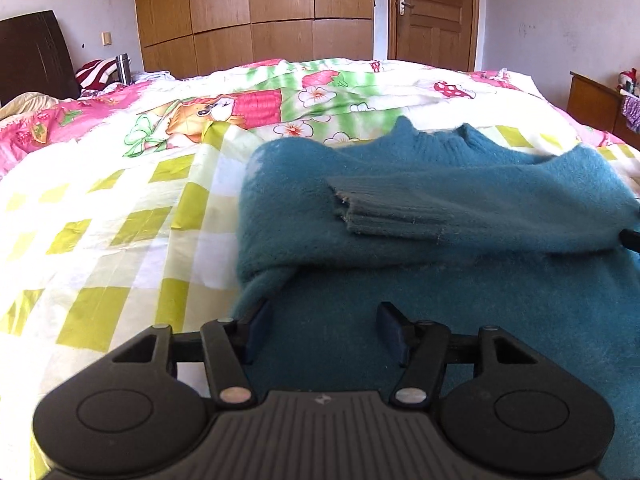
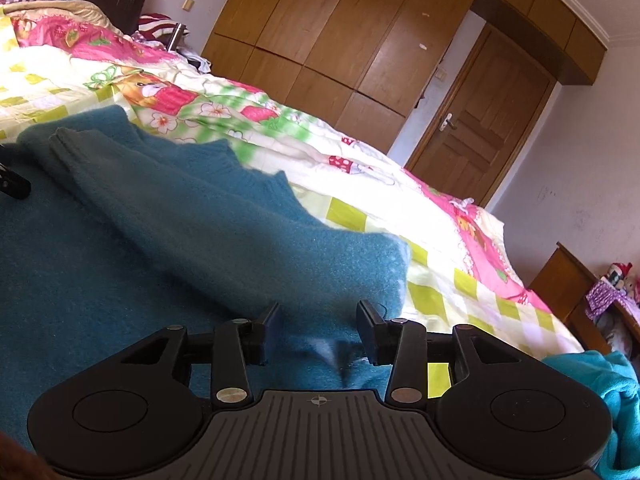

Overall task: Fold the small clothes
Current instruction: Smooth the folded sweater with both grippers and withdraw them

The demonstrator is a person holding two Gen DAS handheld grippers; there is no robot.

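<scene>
The left gripper (image 1: pixel 324 330) hangs with its jaws spread and nothing pinched, directly over the lower body of the teal sweater (image 1: pixel 440 216), near the garment's left edge. The right gripper (image 2: pixel 318 330) is parted too, with a ridge of sweater fabric between its pads (whether they press it, I cannot tell). Beyond both lies the folded-in sleeve (image 1: pixel 400 208), then the patterned quilt (image 1: pixel 120 200).
</scene>
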